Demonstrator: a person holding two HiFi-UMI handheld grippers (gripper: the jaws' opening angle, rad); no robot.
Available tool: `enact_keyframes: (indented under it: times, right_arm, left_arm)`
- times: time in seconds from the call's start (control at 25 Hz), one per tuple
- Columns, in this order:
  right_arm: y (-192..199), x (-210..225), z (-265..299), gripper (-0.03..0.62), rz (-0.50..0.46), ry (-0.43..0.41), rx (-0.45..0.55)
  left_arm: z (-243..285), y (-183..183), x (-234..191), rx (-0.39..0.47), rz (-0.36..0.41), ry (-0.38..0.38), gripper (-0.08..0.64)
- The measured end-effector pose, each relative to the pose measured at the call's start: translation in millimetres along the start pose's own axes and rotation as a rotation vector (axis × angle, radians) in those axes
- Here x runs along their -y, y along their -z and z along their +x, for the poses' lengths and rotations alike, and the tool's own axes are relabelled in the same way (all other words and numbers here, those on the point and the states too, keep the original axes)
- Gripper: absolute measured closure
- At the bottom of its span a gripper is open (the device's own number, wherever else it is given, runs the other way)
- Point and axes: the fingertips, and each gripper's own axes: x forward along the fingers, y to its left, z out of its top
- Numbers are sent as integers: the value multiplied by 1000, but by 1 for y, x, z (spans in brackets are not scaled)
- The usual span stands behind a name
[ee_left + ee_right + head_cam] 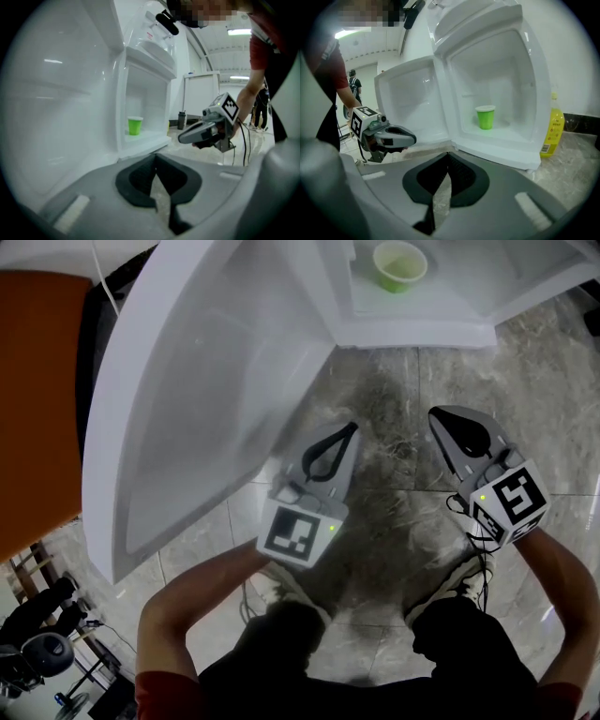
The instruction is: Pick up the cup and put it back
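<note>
Cup upright in fridge (door open), right tool closed

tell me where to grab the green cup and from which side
Grip the green cup across its side wall near mid-height, coming in level through the open front of the fridge. It stands upright, alone on the compartment floor, with walls behind and beside it, so only the front is free. The right hand-held gripper is shut; open it first.

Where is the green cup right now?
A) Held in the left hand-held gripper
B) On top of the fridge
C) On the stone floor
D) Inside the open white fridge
D: the green cup stands upright on the bottom of the compartment inside the white fridge, whose door is swung open.
</note>
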Motion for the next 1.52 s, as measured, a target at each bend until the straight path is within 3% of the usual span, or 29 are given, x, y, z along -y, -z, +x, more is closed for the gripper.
enact_keyframes:
  times: [0.2,0.32,0.52,0.8,0.96,1.04,1.16,1.4,1.52]
  right_arm:
    - [4,18,-1,591,5,75,-22]
    - [9,20,-10,591,101,127,-93]
    - [-11,13,-46,591,178,202,-91]
    - [-92,-13,-115,591,64,274,-109]
    - [-162,-51,-164,591,91,295,-55]
    - [-198,-67,-192,591,116,305,-26]
    - [-250,-80,-238,591,65,355,-13]
    - [-364,-96,-339,591,178,479,29]
    - [-418,-107,-372,591,198,498,63]
  left_arm:
    - [6,-9,-6,-57,32,-25,560]
    - [12,-34,-2,-45,32,-39,560]
    - [1,-78,25,-63,-30,-72,560]
    - [-34,-152,52,-124,-97,-169,560]
    - [-71,-226,79,-130,-94,-197,560]
    - [-85,-279,84,-83,-103,-217,560]
    - [-110,-354,82,-24,-113,-263,560]
    - [-176,-479,89,-6,-96,-310,560]
    - [-208,-534,98,10,-84,-329,560]
